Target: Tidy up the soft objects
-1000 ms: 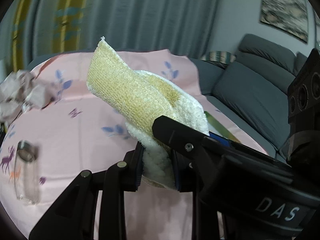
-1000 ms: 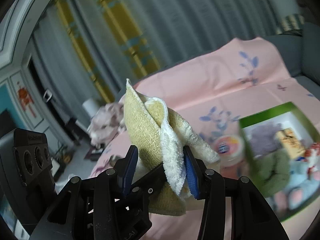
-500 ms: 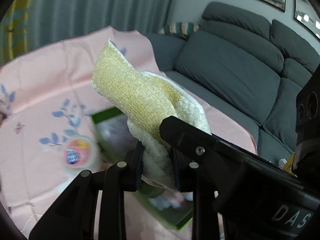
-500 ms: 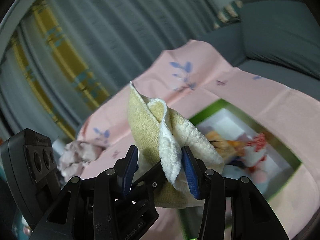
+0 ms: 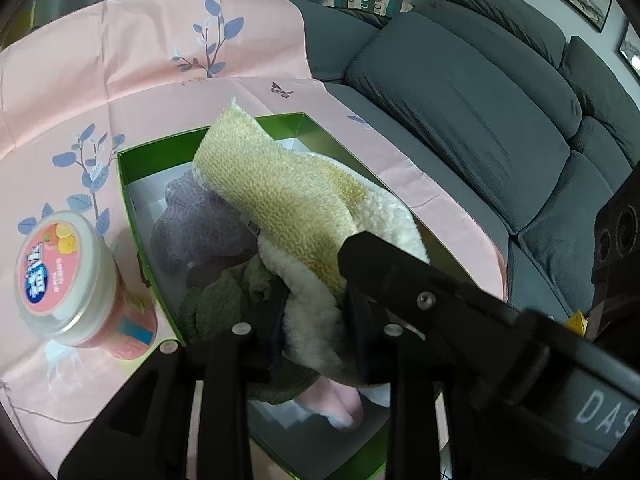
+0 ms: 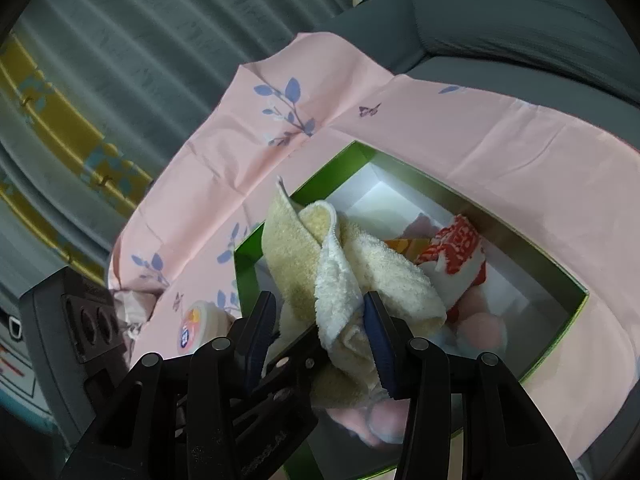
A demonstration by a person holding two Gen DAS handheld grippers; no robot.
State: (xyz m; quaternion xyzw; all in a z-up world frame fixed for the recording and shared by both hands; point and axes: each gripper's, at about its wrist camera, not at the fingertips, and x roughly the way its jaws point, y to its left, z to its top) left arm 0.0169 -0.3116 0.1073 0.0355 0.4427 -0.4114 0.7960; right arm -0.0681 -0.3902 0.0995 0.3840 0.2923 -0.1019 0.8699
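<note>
A folded yellow-and-white towel (image 5: 280, 192) hangs just over the open green box (image 5: 160, 152), its lower edge down among the things inside. My left gripper (image 5: 316, 320) has the towel's white fold between its pads, and its jaws are opening while the fluffy cloth still fills the gap. In the right wrist view the same towel (image 6: 352, 264) is pinched by my right gripper (image 6: 320, 332), blue pads on both sides. The box (image 6: 520, 240) holds a lilac knit piece (image 5: 196, 224), a green knit piece (image 5: 224, 300) and a red-and-white soft item (image 6: 456, 248).
A pink-lidded jar (image 5: 60, 272) stands on the pink tablecloth (image 5: 120, 60) just left of the box. A grey sofa (image 5: 480, 120) runs along the right side. Crumpled pale cloth (image 6: 128, 308) lies further off on the table, curtains behind.
Both grippers carried the towel across the table and down, from open tablecloth to right over the green box. The left jaws stand a little wider than before.
</note>
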